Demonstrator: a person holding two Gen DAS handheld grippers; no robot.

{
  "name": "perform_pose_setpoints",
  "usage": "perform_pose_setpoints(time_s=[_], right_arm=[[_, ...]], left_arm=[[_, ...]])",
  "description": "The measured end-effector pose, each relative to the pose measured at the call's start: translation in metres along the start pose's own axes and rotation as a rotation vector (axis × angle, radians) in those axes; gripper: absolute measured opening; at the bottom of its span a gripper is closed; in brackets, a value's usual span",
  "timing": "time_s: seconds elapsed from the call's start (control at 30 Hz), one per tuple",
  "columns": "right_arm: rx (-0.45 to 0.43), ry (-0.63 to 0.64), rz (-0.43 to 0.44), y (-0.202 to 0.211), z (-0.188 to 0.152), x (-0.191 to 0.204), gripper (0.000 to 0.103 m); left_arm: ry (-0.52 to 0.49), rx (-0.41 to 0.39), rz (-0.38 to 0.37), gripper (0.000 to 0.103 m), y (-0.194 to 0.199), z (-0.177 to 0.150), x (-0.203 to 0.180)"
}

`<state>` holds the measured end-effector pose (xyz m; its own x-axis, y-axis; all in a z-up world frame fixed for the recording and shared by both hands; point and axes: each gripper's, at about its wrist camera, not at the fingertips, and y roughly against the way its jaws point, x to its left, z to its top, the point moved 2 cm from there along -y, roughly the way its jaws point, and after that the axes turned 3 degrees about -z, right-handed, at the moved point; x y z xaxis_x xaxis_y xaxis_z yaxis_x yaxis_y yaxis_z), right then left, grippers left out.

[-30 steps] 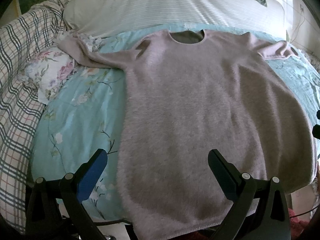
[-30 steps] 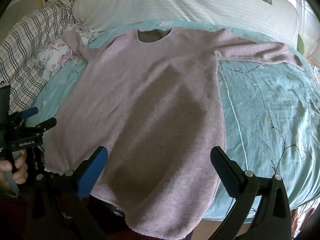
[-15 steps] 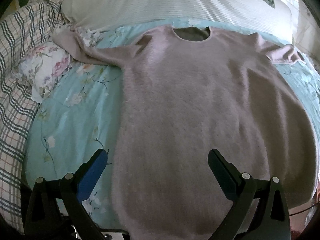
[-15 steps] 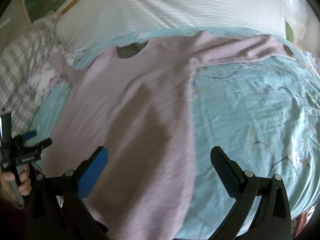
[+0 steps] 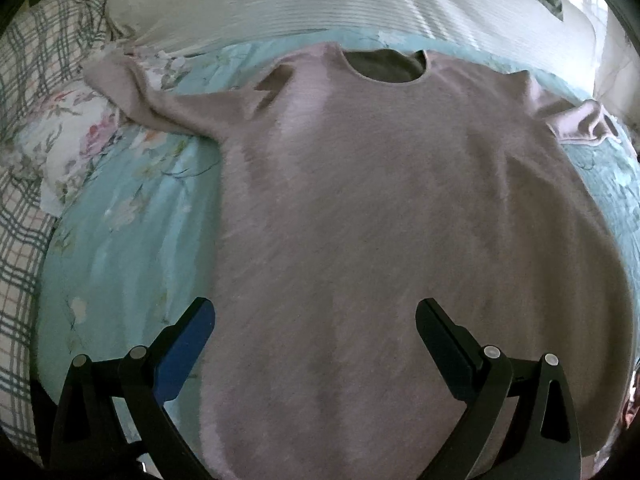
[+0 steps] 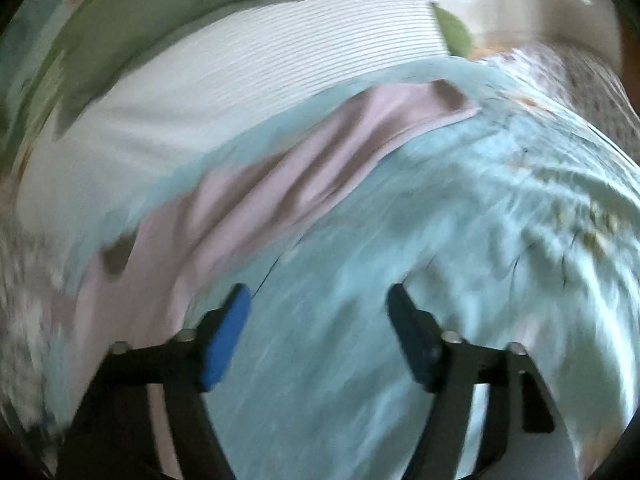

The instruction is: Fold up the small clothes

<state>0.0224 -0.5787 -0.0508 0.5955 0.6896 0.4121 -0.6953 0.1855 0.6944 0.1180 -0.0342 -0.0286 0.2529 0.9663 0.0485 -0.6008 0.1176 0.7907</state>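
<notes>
Right gripper [image 6: 318, 334]: jaws part-open and have just been closing, nothing between them, above bare sheet beside the sweater's sleeve.
Left gripper [image 5: 314, 344]: jaws wide apart, gripping nothing, over the sweater's lower part.
Sweater [image 5: 384, 216]: pink, fuzzy, spread flat, neck toward the pillow, both sleeves out to the sides.
Surface: bed sheet [image 5: 132, 224], light blue with flowers.
Room: striped white pillow [image 5: 320, 0] behind; plaid blanket [image 5: 24, 128] at left; right view is blurred.
</notes>
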Motion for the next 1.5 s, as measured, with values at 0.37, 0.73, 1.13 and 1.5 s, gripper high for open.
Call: perform_pose_setpoints(time_s=[0.37,0.73,1.13,1.5], right_arm=[[-0.126,-0.276,-0.152,-0.098,0.121,-0.1,0.054],[-0.156,-0.245,-0.093,-0.115,0.145,-0.092,0.006],[0.006,0.17,0.447,-0.068,0.039,0.182,0.006],[0.368,0.318,0.771,-0.131,-0.101,0.41,0.006]], left_arm=[[-0.084,0.099,-0.039,0.101,-0.038,0.015,-0.043],[-0.094,0.149,-0.06,0.101,-0.054,0.023,-0.053],[-0.058,0.074,-0.095,0.101,-0.031,0.019,-0.039],[0.072,0.052,-0.095,0.101,-0.028,0.018,0.013]])
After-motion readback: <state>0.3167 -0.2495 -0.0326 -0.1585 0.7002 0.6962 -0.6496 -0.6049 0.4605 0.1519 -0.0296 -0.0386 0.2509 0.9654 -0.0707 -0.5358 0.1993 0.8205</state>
